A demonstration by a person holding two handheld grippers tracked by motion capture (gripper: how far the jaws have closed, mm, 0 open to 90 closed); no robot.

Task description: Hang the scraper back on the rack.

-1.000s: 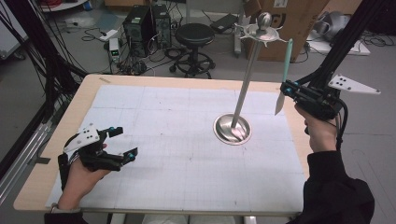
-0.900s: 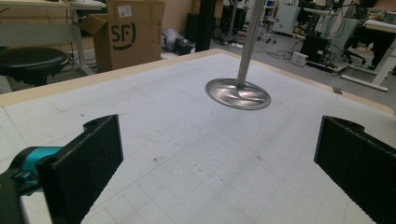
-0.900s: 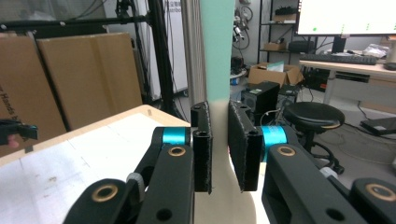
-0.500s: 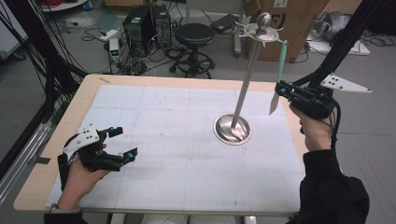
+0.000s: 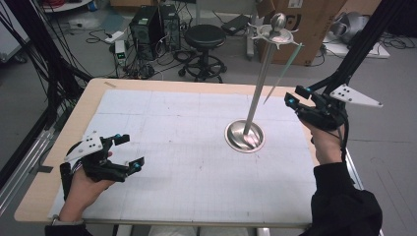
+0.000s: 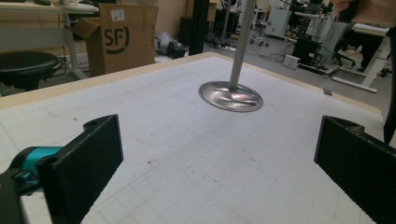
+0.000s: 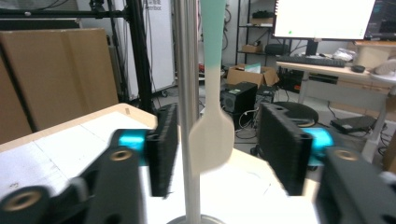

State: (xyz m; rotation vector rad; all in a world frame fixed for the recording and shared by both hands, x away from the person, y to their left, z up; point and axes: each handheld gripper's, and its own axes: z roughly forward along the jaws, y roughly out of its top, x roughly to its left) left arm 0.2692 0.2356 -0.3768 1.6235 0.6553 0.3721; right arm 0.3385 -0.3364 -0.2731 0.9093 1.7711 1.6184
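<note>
A metal stand [image 5: 245,135] sits on the surface [image 5: 162,123] toward the right edge, its pole rising to a hook top. A spatula [image 5: 282,73] hangs from it, teal handle up, pale blade down. The right tongs [image 5: 291,100] are open beside the blade, not touching. The left tongs [image 5: 129,151] rest open near the front left corner.

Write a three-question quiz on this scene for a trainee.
1. True or false: the left tool grips the spatula.
2. The stand rests on: A) the table; B) a stool; C) a box.
3. Fill in: the right tool has its jaws ___, one on either side of the spatula's head.

Key: 1 false; 2 A; 3 open.
</note>
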